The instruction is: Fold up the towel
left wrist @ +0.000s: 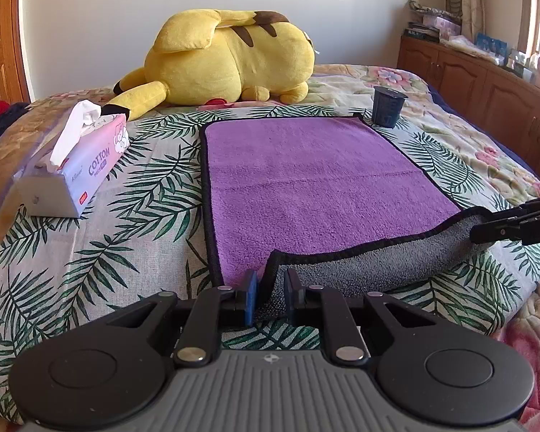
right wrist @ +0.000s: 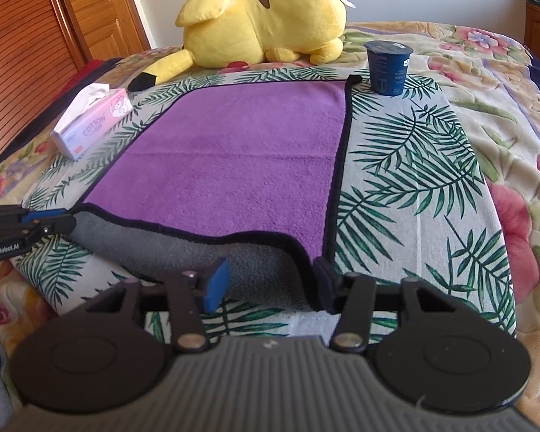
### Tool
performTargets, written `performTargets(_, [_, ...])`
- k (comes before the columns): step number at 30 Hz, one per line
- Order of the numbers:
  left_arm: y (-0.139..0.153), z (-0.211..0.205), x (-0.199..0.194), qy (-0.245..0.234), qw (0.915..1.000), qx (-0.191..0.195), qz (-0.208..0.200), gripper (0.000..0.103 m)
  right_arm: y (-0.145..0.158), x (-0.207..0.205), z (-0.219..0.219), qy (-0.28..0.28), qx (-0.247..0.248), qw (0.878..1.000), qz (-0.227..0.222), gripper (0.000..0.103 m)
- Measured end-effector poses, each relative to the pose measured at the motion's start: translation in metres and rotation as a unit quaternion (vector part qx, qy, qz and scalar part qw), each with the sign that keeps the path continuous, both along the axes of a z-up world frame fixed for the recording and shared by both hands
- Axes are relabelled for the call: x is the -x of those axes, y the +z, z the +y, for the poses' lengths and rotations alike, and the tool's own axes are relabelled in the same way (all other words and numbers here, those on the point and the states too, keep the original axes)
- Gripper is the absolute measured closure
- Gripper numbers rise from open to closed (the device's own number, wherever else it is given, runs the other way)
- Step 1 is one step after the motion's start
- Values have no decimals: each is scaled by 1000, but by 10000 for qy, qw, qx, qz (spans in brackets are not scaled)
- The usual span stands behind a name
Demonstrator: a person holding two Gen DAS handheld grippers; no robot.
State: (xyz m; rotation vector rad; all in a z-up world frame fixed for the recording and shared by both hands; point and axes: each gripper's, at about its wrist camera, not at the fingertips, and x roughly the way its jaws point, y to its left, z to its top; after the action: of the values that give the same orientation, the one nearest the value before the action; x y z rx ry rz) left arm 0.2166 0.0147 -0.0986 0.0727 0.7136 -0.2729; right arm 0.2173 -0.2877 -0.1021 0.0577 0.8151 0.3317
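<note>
The left claw [left wrist: 270, 297] is clenched on the near left corner of the purple plush towel with black piping and a grey underside [left wrist: 306, 187], the cloth pinched between its blue pads and the grey face curling up beside them; the right claw [right wrist: 270, 288] stands half-spread around the near right corner, its blue pad clear of the cloth, so it grips nothing yet; the towel lies flat on the palm-leaf printed bedspread [right wrist: 406, 165] with only its near edge lifted into a low roll between the two claws; the step in hand looks like taking both near corners, the fold itself not begun; the next move calls for the right claw to close on its corner, then for both to lift and carry the near edge over toward the far edge, level with one another so the piping meets squarely; the far edge lies just short of the yellow plush toy [left wrist: 226, 57]; the dark blue plastic cup [right wrist: 388, 66] stands just beside the far right corner and could tip if cloth brushes it; the pink-and-white tissue pack [left wrist: 86, 165] sits well apart on the left; the middle of the towel is bare.
</note>
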Motion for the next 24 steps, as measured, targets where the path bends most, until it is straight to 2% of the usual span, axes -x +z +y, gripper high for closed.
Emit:
performTargets(6, [-1, 1, 0, 15, 10000, 36, 43, 103, 1, -1, -3, -29, 13, 10000, -25, 62])
performTargets(8, [1, 0, 1, 14, 10000, 58, -1, 103, 1, -2, -5, -34, 16, 10000, -36, 71])
performTargets(11, [4, -1, 2, -9, 10000, 81, -53, 103, 2, -3, -9, -62, 1, 10000, -55, 78])
performTargets(18, [5, -2, 3, -2, 9999, 58, -101, 103, 3, -4, -13, -83, -20, 9999, -86, 84])
performTargets(20, [4, -2, 2, -1, 10000, 51, -82, 103, 3, -4, -12, -61, 15, 9999, -101, 94])
performTargets(23, [3, -2, 2, -7, 10000, 39, -83, 103, 3, -4, -12, -45, 12, 9999, -117, 95])
performTargets(24, [3, -2, 2, -7, 10000, 42, -85, 103, 3, -4, -12, -38, 22, 9999, -120, 98])
